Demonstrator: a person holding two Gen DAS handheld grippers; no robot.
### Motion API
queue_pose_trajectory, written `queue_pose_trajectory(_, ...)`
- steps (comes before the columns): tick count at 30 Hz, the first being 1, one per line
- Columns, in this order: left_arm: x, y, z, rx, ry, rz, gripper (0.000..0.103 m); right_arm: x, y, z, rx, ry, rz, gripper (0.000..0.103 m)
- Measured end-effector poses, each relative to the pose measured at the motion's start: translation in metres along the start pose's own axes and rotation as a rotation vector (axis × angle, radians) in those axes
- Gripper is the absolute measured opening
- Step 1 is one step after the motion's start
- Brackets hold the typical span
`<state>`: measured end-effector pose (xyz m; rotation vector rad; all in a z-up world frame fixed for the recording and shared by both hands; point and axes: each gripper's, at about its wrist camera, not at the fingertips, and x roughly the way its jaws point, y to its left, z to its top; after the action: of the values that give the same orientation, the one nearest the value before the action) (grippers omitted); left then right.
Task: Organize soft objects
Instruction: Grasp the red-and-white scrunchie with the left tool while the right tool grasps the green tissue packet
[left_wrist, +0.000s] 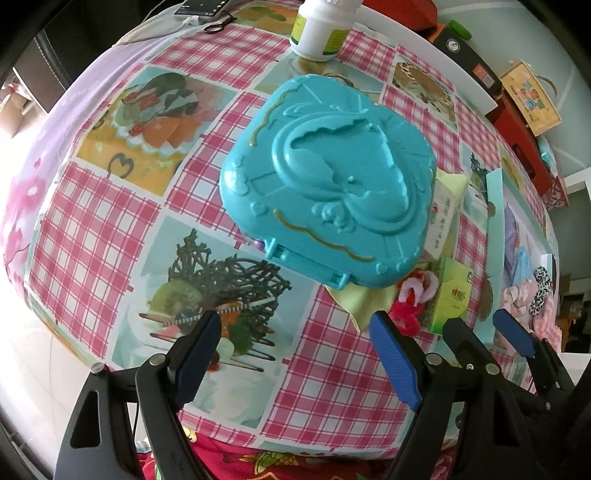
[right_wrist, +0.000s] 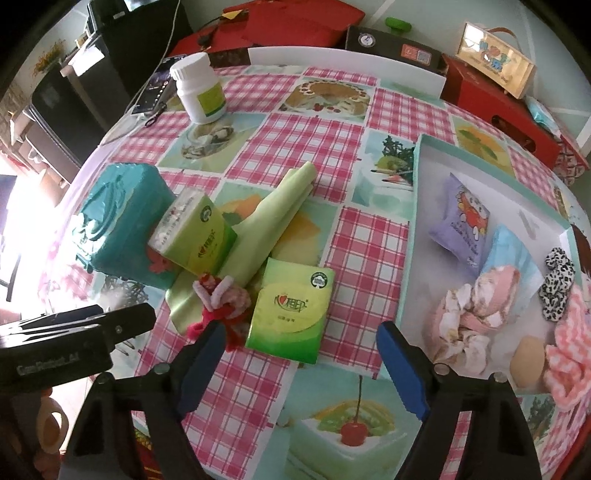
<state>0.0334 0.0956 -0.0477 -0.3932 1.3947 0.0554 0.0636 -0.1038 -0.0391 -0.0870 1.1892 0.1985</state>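
My right gripper (right_wrist: 299, 356), jaws apart and empty, hangs over the green tissue pack (right_wrist: 290, 317) at lower centre; the left gripper (left_wrist: 295, 349) is released too. I'd pinch the pack's short sides, then lift it into the box (right_wrist: 417, 206) at right.

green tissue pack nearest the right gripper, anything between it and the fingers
Nothing visible does. The green tissue pack lies flat on the tablecloth just ahead of the open right gripper; the pink and red pipe-cleaner bundle sits beside its left edge.
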Motion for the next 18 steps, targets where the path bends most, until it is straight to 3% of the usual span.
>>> queue_pose_trajectory(13,0.003,0.006,0.006,-0.007,0.009,0.005,0.082,0.023,0.003,0.000,0.005,0.026,0.002,0.078)
queue_pose_trajectory(18,0.004,0.005,0.006,-0.005,0.007,0.010,0.082,0.032,0.001,0.002,0.020,0.042,-0.006,0.066)
